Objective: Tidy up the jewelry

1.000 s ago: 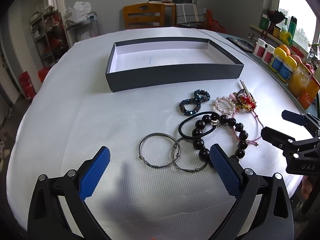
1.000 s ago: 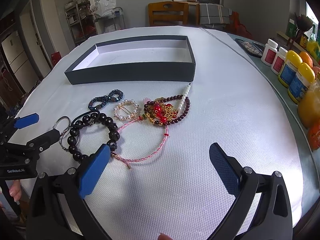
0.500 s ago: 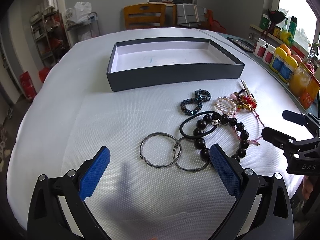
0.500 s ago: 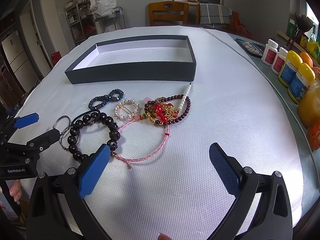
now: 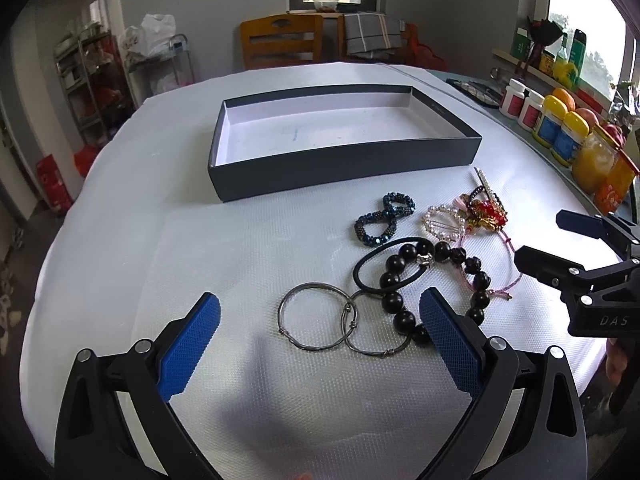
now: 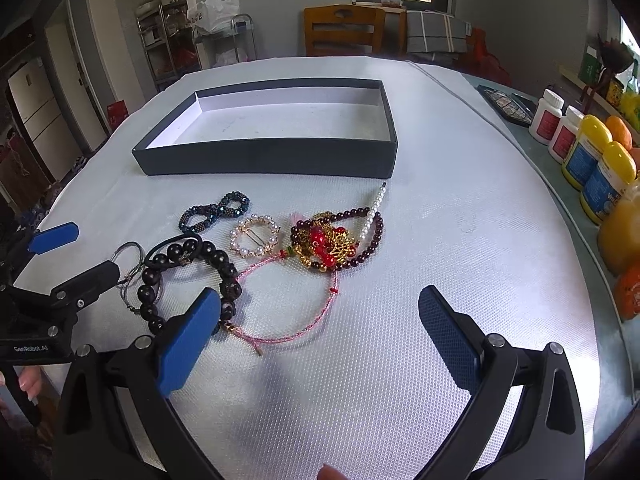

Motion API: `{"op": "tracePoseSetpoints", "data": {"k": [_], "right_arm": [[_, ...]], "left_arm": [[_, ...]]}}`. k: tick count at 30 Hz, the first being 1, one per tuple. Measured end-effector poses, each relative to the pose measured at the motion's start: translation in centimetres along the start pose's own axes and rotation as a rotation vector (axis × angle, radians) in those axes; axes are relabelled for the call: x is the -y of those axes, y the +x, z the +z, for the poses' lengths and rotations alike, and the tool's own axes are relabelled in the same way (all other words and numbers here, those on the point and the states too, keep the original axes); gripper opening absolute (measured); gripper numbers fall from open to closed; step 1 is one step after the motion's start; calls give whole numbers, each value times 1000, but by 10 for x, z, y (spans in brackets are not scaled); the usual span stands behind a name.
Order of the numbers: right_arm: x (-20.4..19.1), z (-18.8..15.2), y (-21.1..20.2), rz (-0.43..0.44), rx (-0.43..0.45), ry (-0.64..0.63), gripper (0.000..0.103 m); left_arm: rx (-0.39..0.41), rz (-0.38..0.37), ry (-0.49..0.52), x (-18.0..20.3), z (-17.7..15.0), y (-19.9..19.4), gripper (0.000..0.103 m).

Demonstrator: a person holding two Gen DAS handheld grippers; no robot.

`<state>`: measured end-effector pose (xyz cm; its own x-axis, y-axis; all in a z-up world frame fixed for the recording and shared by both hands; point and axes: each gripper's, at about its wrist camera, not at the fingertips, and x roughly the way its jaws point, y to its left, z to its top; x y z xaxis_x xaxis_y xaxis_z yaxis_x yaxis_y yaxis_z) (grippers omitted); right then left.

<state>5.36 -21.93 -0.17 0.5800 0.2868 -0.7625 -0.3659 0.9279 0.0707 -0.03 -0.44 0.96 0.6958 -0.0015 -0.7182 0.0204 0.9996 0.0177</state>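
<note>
An empty dark grey box (image 5: 344,164) (image 6: 272,158) with a white inside stands at the far middle of the white table. Jewelry lies in front of it: two linked metal rings (image 5: 313,322), a black bead bracelet (image 5: 400,276) (image 6: 224,264) over a black hair tie, a blue beaded piece (image 5: 384,220) (image 6: 214,212), a pearl brooch (image 5: 442,222) (image 6: 256,236), a red and gold garnet cluster (image 6: 332,240), a pink cord bracelet (image 6: 304,320). My left gripper (image 5: 320,332) is open just short of the rings. My right gripper (image 6: 320,324) is open over the pink cord.
Bottles and jars (image 6: 592,168) (image 5: 560,128) line the table's right edge, with a dark tray (image 6: 506,106) behind them. A wooden chair (image 5: 282,42) stands beyond the table. Shelves (image 6: 168,40) stand at the back left.
Both grippers have stayed open and nearly still; the left view has shifted very slightly. No jewelry has moved.
</note>
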Motion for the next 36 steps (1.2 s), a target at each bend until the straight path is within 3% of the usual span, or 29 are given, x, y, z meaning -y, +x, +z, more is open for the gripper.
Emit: {"op": "tracePoseSetpoints", "data": {"k": [4,10,13,17,20,23,27,32,33,36], "right_arm": [[5,4,-3,-3,21,-1,98],[16,5,2,58,-41,6,98],[14,2,-4,65,-2,-47,98],[9,1,-14,62,72,-115,98],[8,4,-14,62,74,-151,97],[12,12,-9,122,52,-130,97],[18,25,3,88,12,-105,97],[33,46,17,84,-9,-37,97],[35,50,20,70,-6,-33,95],[39,61,32,24,-17,-20,72]], "left_arm": [[-16,1,20,0,4,-1,101],[-60,-33,26,-12,8,4,101],[-58,-69,-2,-17,7,5,101],[-58,-56,26,-19,6,7,101],[-34,-70,44,-19,4,4,101],[-9,-88,80,-17,7,2,101],[-11,-88,119,-14,15,6,101],[-27,-139,99,-19,23,18,101],[-34,-146,94,-19,24,21,101],[-53,-145,113,-16,25,28,101]]}}
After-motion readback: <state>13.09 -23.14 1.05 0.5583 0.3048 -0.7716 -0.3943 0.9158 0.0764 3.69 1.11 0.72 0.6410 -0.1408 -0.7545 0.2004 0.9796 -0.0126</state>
